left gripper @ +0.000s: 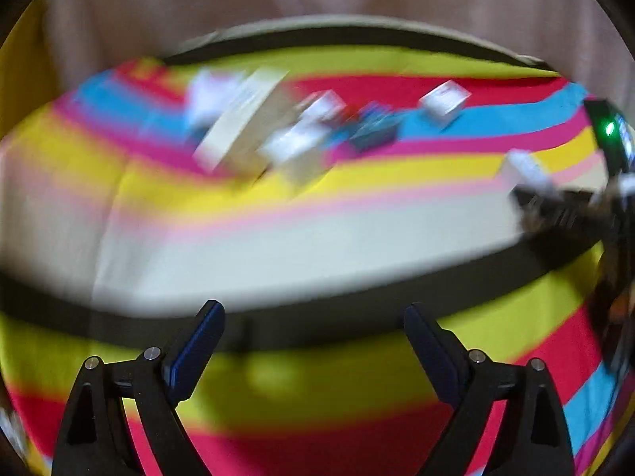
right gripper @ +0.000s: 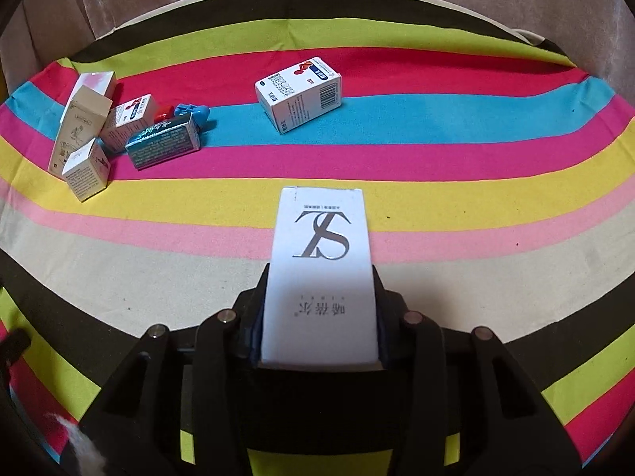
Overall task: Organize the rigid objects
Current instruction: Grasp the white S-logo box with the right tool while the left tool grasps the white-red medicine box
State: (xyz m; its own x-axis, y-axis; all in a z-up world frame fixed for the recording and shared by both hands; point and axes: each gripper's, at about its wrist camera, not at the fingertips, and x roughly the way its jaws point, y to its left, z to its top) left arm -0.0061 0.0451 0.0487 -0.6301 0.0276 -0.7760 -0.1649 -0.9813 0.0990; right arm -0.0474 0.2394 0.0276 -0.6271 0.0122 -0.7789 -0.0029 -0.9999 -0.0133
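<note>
Right wrist view: right gripper [right gripper: 319,317] clamps a white rectangular cardboard box [right gripper: 321,273]; at 10 o'clock, clustered cartons [right gripper: 119,131]; left gripper [left gripper: 313,337] gapes wide

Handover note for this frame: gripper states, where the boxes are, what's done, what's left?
Right gripper: shut on the white TS box, held above the striped cloth.
Left gripper: open and holding nothing; its view is blurred.
Box cluster is gathered at far left, with a teal box at its edge.
One medicine box lies apart on the blue stripe.
Left: probably add the TS box and the stray one to the cluster.
</note>
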